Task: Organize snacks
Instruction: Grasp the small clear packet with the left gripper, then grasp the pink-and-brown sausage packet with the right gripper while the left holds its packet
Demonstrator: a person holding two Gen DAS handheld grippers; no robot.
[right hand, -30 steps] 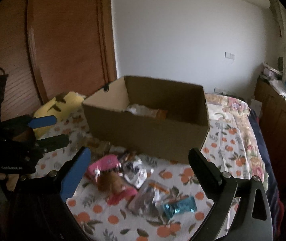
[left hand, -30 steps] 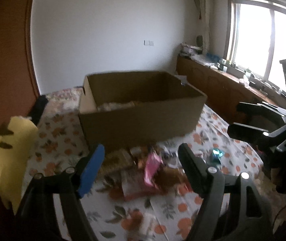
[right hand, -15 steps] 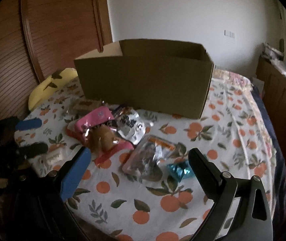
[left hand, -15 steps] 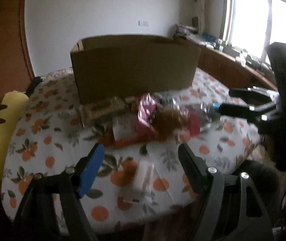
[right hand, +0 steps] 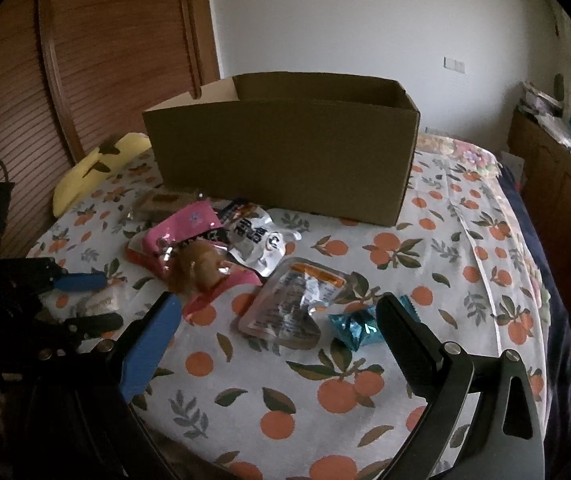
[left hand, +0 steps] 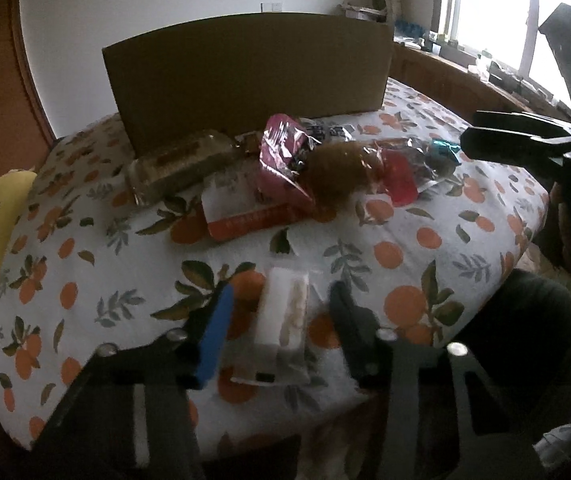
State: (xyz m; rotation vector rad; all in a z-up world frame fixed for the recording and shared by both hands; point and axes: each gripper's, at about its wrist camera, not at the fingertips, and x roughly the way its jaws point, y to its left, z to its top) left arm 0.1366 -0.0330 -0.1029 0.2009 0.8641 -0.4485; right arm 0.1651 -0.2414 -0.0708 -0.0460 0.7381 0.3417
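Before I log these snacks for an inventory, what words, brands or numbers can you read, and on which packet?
None can be quoted with confidence.
Silver-white packet: large dark characters, too distorted to read.
Clear packet with an orange label: print too small.
Pink packet: a small emblem, blurred.
Red-and-white packet: a line of print, blurred.
Cardboard box: no marking visible.

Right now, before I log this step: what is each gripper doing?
Left gripper: jaws closing around the white snack packet, not yet pressing it.
Right gripper: open, holding nothing.
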